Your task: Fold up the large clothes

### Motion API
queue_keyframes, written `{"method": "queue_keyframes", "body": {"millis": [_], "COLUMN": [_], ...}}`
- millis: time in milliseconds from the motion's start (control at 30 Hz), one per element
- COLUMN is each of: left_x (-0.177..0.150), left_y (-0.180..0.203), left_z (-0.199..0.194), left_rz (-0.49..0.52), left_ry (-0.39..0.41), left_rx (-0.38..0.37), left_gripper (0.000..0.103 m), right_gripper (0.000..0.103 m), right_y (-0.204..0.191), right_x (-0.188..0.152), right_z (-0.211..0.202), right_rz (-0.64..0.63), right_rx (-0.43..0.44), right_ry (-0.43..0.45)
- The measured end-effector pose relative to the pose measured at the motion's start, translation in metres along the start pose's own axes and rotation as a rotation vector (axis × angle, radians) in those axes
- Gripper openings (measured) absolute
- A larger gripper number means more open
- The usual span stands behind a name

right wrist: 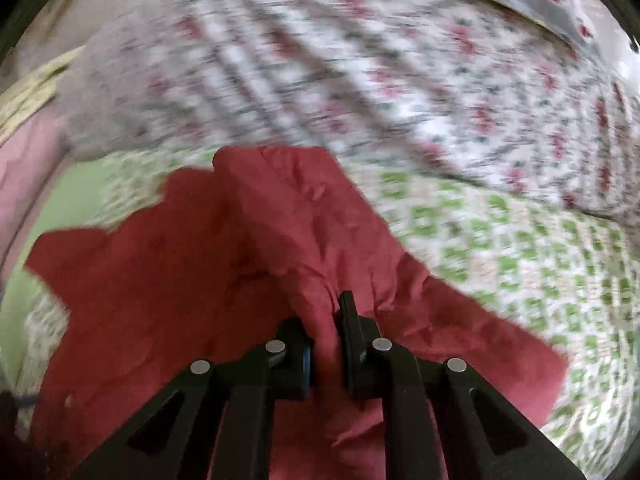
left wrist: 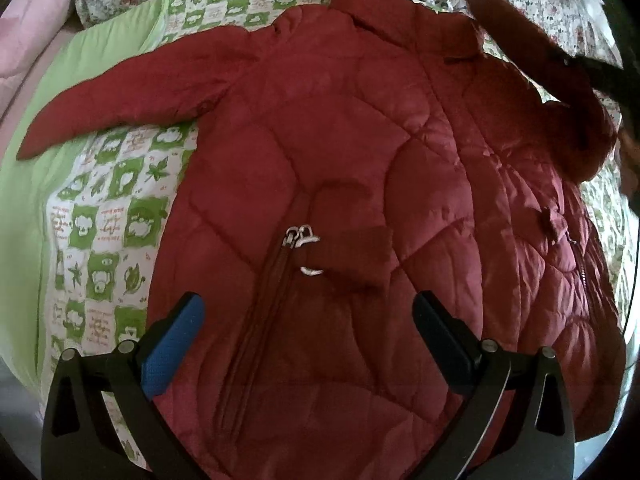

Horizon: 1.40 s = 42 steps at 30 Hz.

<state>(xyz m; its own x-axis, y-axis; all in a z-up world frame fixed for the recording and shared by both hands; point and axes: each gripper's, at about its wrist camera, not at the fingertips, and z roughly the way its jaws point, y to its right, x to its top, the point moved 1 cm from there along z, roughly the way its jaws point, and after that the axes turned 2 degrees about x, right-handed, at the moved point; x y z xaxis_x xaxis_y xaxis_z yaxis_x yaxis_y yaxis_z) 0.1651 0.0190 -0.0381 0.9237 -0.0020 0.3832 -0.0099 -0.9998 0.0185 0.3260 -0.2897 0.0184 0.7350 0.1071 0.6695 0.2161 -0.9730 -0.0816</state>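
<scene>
Bedding under everything: one green checked quilt (left wrist: 112,184), one flowered sheet (right wrist: 360,80). One red jacket (left wrist: 360,160) lies flat on the quilt. Left gripper (left wrist: 308,320) hovers wide apart above its zipper (left wrist: 298,236). Right gripper (right wrist: 324,320) pinches one jacket sleeve (right wrist: 280,240).

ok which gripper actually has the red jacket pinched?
The right gripper: its fingers are closed on a bunched fold of the red jacket. The left gripper hangs open above it, gripping nothing.

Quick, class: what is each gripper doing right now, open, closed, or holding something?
Left gripper: open, fingers spread above the red jacket, holding nothing.
Right gripper: closed, fingers pinching a bunch of the red jacket's fabric.
</scene>
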Motion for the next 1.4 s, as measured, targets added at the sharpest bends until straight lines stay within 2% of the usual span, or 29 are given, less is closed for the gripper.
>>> {"method": "queue_keyframes", "body": {"millis": [133, 433, 533, 633, 800, 967, 1000, 1033, 1067, 1133, 1167, 1233, 1300, 1400], "left_x": [-0.005, -0.006, 0.002, 0.020, 0.078, 0.132, 0.140, 0.142, 0.144, 0.146, 0.146, 0.143, 0.141, 0.142], "left_y": [-0.004, -0.017, -0.022, -0.026, -0.019, 0.016, 0.024, 0.028, 0.033, 0.040, 0.042, 0.040, 0.028, 0.000], "left_z": [-0.005, -0.014, -0.015, -0.013, 0.004, 0.046, 0.056, 0.062, 0.068, 0.073, 0.071, 0.062, 0.050, 0.035], "left_rz": [-0.015, -0.032, -0.043, -0.046, -0.037, 0.037, 0.051, 0.060, 0.070, 0.088, 0.098, 0.119, 0.114, 0.083], "left_ry": [-0.003, 0.009, 0.014, 0.026, 0.041, -0.017, -0.033, -0.041, -0.047, -0.036, -0.022, 0.011, 0.051, 0.143], "left_rx": [-0.021, -0.064, -0.099, -0.115, -0.194, -0.230, -0.224, -0.222, -0.218, -0.247, -0.237, -0.224, -0.206, -0.090], "left_gripper": [0.103, 0.103, 0.103, 0.103, 0.103, 0.103, 0.098, 0.082, 0.073, 0.040, 0.035, 0.015, 0.012, 0.012], "right_gripper": [0.011, 0.012, 0.017, 0.022, 0.053, 0.053, 0.054, 0.054, 0.055, 0.056, 0.058, 0.059, 0.059, 0.059], "right_y": [-0.041, -0.093, -0.105, -0.105, -0.094, -0.097, -0.097, -0.096, -0.094, -0.087, -0.081, -0.069, -0.049, -0.016], "right_x": [-0.028, -0.078, -0.092, -0.099, -0.099, -0.102, -0.102, -0.103, -0.105, -0.110, -0.114, -0.119, -0.124, -0.123], "right_z": [0.004, 0.010, 0.017, 0.026, 0.023, 0.020, 0.019, 0.017, 0.013, 0.003, -0.005, -0.018, -0.035, -0.054], "right_rz": [-0.047, -0.094, -0.141, -0.150, -0.074, -0.088, -0.087, -0.083, -0.077, -0.056, -0.040, -0.006, 0.050, 0.139], "right_rx": [0.070, 0.207, 0.278, 0.282, 0.338, 0.323, 0.324, 0.326, 0.327, 0.327, 0.323, 0.313, 0.298, 0.241], "right_ry": [-0.039, -0.090, -0.131, -0.177, -0.175, -0.170, -0.169, -0.168, -0.165, -0.153, -0.143, -0.123, -0.083, -0.018]}}
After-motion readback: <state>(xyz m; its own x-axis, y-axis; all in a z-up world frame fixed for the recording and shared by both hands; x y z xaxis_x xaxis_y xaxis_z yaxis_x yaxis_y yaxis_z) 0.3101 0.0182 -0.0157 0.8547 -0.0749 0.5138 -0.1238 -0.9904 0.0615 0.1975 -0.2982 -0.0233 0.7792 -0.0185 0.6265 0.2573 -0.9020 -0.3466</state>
